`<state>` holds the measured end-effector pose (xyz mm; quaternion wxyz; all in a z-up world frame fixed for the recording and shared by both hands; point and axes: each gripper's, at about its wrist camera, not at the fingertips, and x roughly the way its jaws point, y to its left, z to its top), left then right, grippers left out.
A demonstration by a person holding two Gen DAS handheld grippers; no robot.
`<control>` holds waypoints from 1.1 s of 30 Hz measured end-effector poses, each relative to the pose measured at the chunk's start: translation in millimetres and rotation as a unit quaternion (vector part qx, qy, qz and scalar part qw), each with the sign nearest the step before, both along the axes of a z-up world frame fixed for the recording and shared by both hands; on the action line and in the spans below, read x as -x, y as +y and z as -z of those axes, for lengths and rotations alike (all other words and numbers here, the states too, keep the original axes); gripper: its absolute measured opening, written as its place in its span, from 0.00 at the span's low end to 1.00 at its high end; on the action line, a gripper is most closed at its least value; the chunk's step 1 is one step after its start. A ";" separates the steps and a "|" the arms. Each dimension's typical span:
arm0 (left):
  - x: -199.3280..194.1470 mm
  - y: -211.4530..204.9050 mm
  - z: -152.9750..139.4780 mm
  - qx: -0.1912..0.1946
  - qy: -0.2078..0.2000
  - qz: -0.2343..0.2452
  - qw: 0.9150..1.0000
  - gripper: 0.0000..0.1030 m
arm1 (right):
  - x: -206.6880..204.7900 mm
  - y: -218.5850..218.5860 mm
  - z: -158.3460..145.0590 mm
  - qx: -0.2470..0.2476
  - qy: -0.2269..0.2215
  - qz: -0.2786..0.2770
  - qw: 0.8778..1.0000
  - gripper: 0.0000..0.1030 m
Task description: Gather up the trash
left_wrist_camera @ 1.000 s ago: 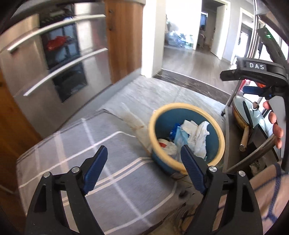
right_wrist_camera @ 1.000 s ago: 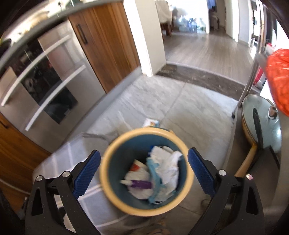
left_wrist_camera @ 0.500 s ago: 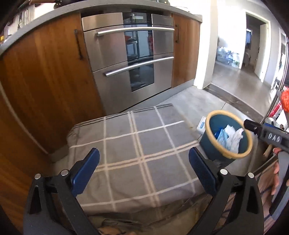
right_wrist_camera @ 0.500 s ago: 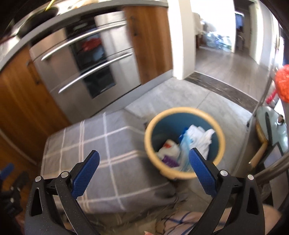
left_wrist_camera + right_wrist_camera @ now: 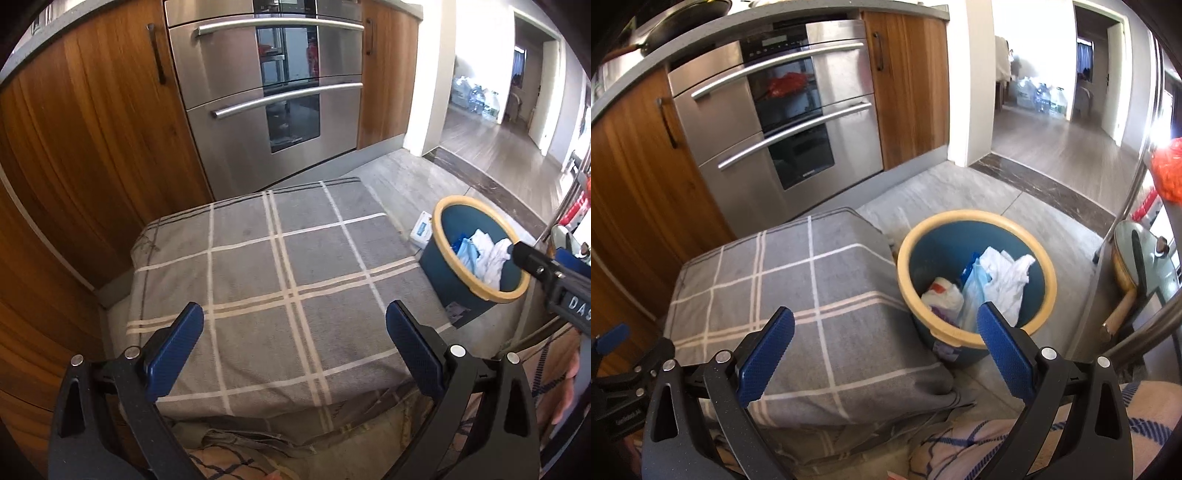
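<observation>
1. A grey woven cushion [image 5: 280,280] with a cream plaid grid is lying flat on the floor, its surface soft and matte, its corners rounded.
2. A stainless-steel oven [image 5: 269,92] with two curved bar handles is standing behind the cushion, flanked by glossy wood-grain cabinet doors [image 5: 85,122].
3. The floor [image 5: 960,195] is showing grey stone-look tiles, giving way to wood-look planks beyond the doorway.
4. The trash bin [image 5: 975,280] is a round blue plastic tub with a thick cream rim. It is standing on the floor, just beside the right edge of the cushion.
5. The bin is holding crumpled white paper or cloth [image 5: 1008,277], a pale blue plastic bag [image 5: 975,291] and a white wad with a red mark [image 5: 942,291].
6. A small white-and-blue packet [image 5: 421,230] is lying on the floor, touching the far side of the bin.
7. The left gripper [image 5: 295,343] is hanging over the cushion with its blue ridged pads spread wide, having just finished opening; nothing is sitting between them.
8. The right gripper [image 5: 886,343] is likewise standing wide and empty, over the cushion's right edge and the bin's near rim.
9. A lidded pan [image 5: 1141,262] with a wooden handle is resting on the floor to the right of the bin.
</observation>
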<state>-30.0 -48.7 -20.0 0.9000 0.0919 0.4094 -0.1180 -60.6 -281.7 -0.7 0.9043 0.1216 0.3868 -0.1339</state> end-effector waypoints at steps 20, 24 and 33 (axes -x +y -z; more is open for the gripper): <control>-2.1 0.7 0.7 0.020 0.011 -0.011 1.000 0.95 | 1.8 10.4 -3.1 0.018 -0.006 -0.013 1.000 0.95; -2.2 0.5 1.0 0.022 0.012 -0.011 1.000 0.95 | 0.6 10.0 -1.7 0.014 -0.002 -0.014 1.000 0.95; -2.8 -0.6 1.6 0.026 0.012 -0.012 1.000 0.95 | 0.2 10.4 -0.6 0.014 0.003 -0.017 1.000 0.95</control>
